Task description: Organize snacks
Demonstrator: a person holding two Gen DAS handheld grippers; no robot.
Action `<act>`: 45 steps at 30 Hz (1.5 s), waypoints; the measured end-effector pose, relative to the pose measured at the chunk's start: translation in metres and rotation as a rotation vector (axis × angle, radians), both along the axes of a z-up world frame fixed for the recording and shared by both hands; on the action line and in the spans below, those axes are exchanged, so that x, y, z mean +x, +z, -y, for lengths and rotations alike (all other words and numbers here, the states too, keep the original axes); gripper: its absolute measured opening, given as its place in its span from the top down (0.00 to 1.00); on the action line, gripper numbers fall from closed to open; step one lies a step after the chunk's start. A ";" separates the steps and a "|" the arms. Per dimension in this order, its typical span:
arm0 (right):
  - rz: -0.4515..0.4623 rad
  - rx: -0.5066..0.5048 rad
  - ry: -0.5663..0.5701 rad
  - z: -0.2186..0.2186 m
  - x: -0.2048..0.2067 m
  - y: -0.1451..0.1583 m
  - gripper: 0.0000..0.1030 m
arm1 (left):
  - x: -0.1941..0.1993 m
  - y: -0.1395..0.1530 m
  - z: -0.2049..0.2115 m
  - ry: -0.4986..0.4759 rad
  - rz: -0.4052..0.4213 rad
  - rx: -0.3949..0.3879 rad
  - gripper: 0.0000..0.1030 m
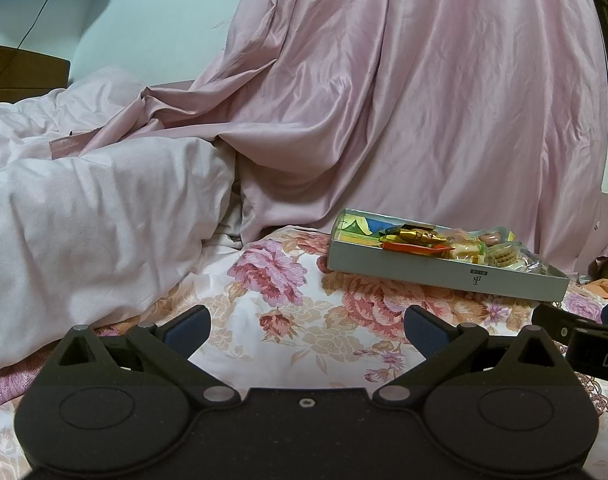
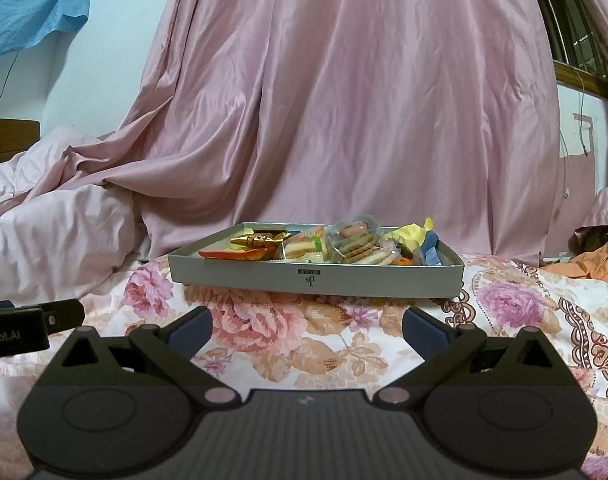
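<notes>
Grey snack box (image 2: 316, 276) flat on floral bedspread (image 2: 304, 344), long axis left-right across right wrist view, logo side facing camera, wrapped snacks (image 2: 304, 246) inside, left gripper (image 1: 307, 330) and right gripper (image 2: 307, 330) both spread, empty, near box, not touching

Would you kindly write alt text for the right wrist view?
A grey tray of wrapped snacks sits on a floral bedsheet, straight ahead of the open, empty right gripper. Pink curtain hangs behind; the left gripper shows at left.

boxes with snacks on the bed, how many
1. The grey box sits on the floral bedspread in front of the pink curtain, straight ahead of the right claw. Bedding on the left could hide others.
</notes>
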State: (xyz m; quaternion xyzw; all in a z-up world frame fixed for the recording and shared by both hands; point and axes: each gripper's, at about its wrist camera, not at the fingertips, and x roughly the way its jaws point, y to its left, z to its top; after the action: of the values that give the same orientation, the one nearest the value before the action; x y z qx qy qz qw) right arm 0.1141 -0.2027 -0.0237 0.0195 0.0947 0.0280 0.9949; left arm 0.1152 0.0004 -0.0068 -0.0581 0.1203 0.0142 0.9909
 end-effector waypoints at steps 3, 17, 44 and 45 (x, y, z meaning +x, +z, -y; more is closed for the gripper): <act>-0.001 0.000 0.000 0.000 0.000 0.000 0.00 | 0.000 0.000 0.000 0.000 0.000 0.000 0.01; -0.003 0.000 0.000 0.000 0.000 -0.001 0.00 | 0.000 0.002 0.003 0.007 0.002 0.006 0.01; -0.010 -0.002 0.002 -0.004 0.000 -0.005 0.00 | -0.002 0.002 0.009 0.030 -0.004 0.058 0.01; -0.010 -0.002 0.003 -0.004 0.000 -0.005 0.00 | -0.002 0.002 0.009 0.029 -0.004 0.059 0.01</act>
State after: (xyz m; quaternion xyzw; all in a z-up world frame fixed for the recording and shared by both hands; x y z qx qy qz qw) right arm 0.1142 -0.1989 -0.0284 0.0187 0.0998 0.0290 0.9944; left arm 0.1135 -0.0086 -0.0047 -0.0307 0.1207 0.0323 0.9917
